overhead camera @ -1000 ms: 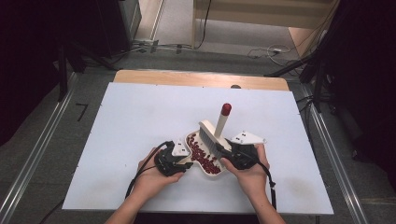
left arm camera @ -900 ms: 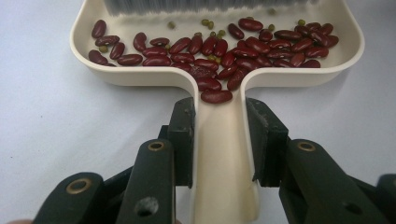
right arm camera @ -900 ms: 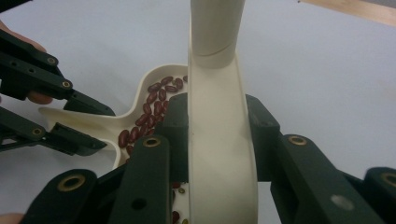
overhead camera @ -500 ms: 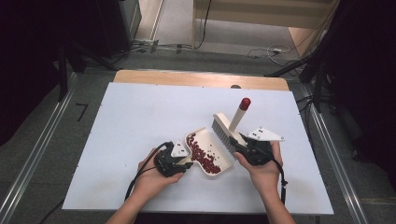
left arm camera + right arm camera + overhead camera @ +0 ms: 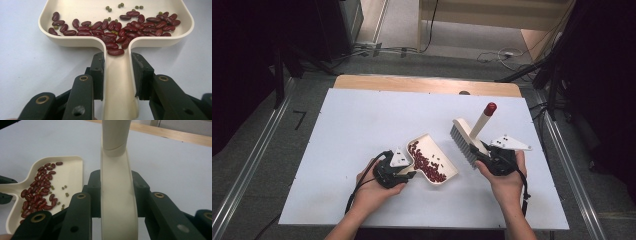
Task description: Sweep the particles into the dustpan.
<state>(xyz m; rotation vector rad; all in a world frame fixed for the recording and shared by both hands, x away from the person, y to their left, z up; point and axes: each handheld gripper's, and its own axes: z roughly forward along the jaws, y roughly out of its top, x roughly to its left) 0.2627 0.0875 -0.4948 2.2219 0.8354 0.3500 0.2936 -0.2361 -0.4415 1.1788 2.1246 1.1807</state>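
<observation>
Two tools are in hand. The left gripper (image 5: 399, 172) pinches the handle of the dustpan (image 5: 434, 159), its jaws pressed on either side of the handle in the left gripper view. The right gripper (image 5: 492, 157) pinches the brush (image 5: 464, 142) by its handle, jaws clamped on both flanks in the right gripper view.

Change over the last second: the brush was over the dustpan, bristles at the pan's mouth. It has since been carried to the right and now stands apart from the pan, tilted, its red tip (image 5: 490, 107) pointing up and away. The dustpan has stayed where it was, resting on the table (image 5: 362, 120) near the front edge.

Contents: red beans (image 5: 117, 26) lie banked along the rear wall and into the handle throat, with a few small green beans (image 5: 121, 5) nearer the open lip. No loose beans are visible on the table in the high view.

Assessment: sweeping appears finished. The withdrawn brush leaves the pan free to lift. Keep the pan tilted back toward the handle; beans could roll out over the open lip.
</observation>
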